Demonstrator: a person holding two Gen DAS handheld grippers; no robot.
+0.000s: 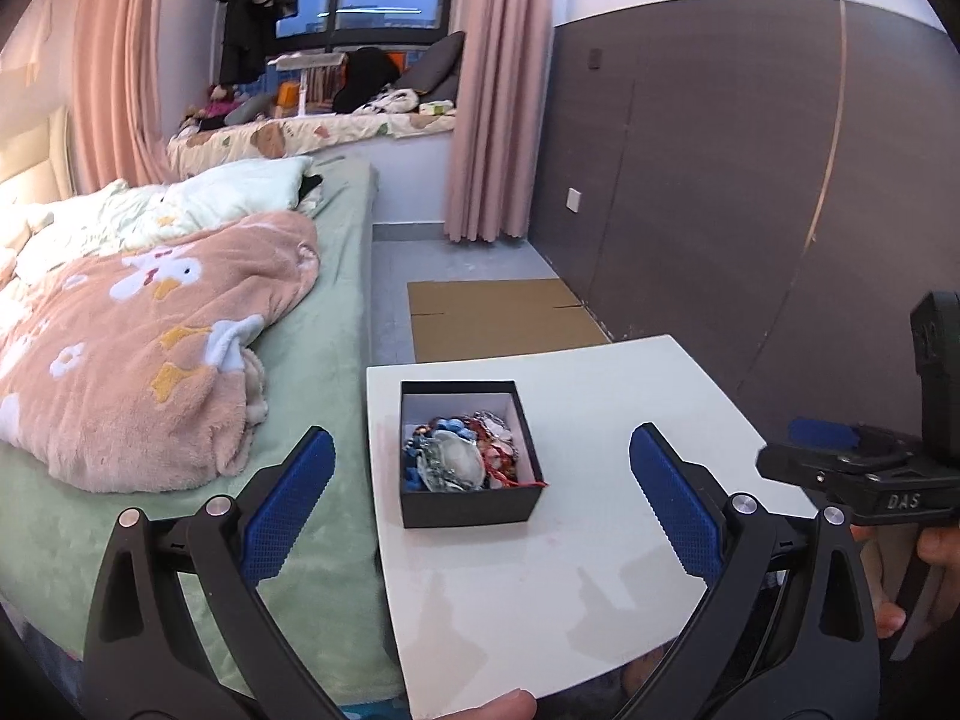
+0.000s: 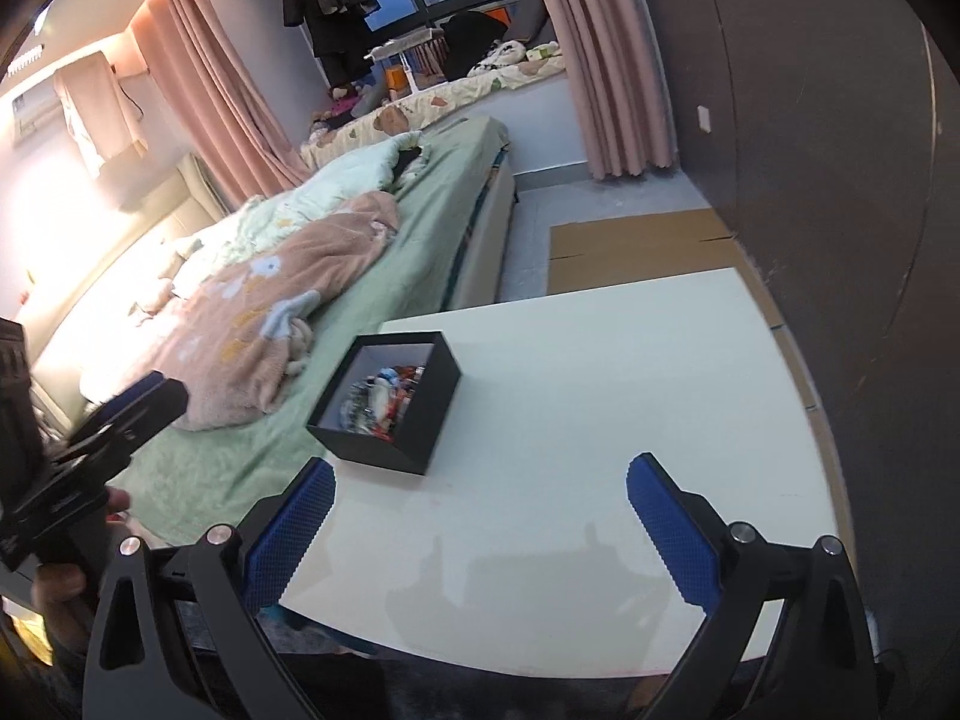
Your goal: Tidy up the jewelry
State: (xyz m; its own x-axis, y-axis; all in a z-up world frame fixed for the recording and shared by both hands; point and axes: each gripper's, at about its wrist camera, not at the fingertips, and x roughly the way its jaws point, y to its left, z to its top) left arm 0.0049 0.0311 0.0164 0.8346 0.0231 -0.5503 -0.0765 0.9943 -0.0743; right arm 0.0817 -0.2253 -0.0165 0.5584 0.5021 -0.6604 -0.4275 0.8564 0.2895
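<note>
A small black open box (image 1: pixel 474 504) stands on the white table (image 1: pixel 600 570) near its left edge. A mixed heap of jewelry (image 1: pixel 465 456) in blue, red and silver fills it. My left gripper (image 1: pixel 480 474) is open and empty, its blue pads either side of the box and nearer the camera. In the right wrist view the box (image 2: pixel 414 420) sits left of centre on the table (image 2: pixel 600 420), jewelry (image 2: pixel 381 399) inside. My right gripper (image 2: pixel 480 501) is open and empty, short of the box and to its right.
A bed (image 1: pixel 312 360) with a green sheet and a pink blanket (image 1: pixel 150 336) lies along the table's left side. Flat cardboard (image 1: pixel 498 315) lies on the floor beyond the table. A dark panelled wall (image 1: pixel 750 180) runs along the right.
</note>
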